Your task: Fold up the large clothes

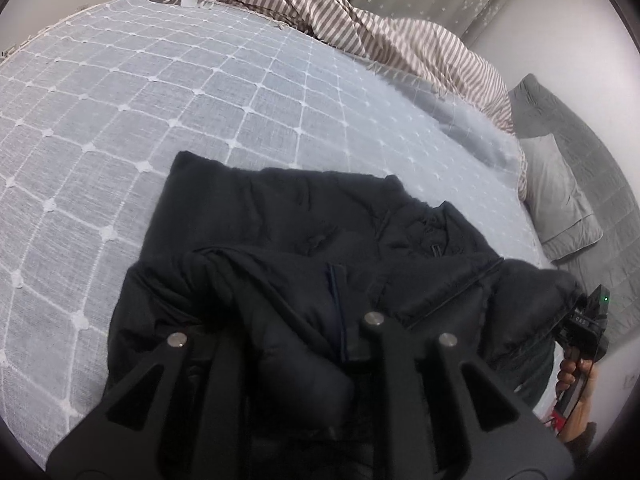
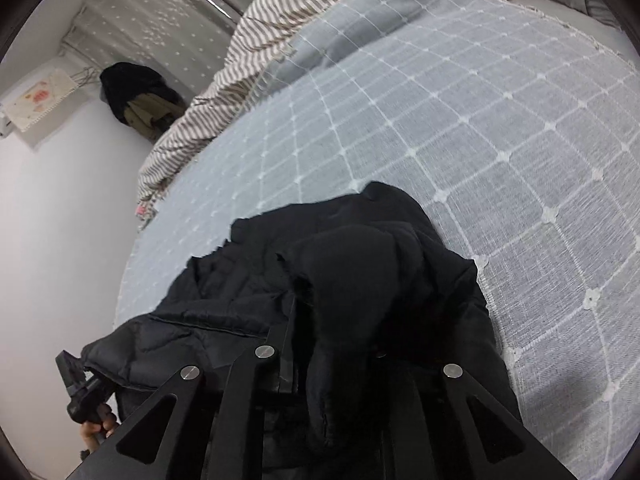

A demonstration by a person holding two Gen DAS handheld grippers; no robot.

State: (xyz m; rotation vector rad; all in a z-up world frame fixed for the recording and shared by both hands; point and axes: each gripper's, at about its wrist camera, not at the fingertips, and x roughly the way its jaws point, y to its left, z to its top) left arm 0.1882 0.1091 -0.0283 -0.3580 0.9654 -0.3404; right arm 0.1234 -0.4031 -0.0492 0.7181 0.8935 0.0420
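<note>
Black padded jacket (image 1: pixel 304 240) lies on the bed (image 1: pixel 160 120), lower centre of frame. Left gripper (image 1: pixel 296 320) and right gripper (image 2: pixel 336 344): jaws nearly closed on bunched fabric. Judged soft, bulky, slippery; grip at seams or hem.

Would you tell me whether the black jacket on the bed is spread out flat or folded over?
Partly folded: the near part of the black jacket is doubled over the rest on the bedspread, bunched rather than flat.

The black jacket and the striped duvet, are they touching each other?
Apart. The left wrist view shows a wide stretch of checked bedspread between the black jacket and the striped duvet.
</note>
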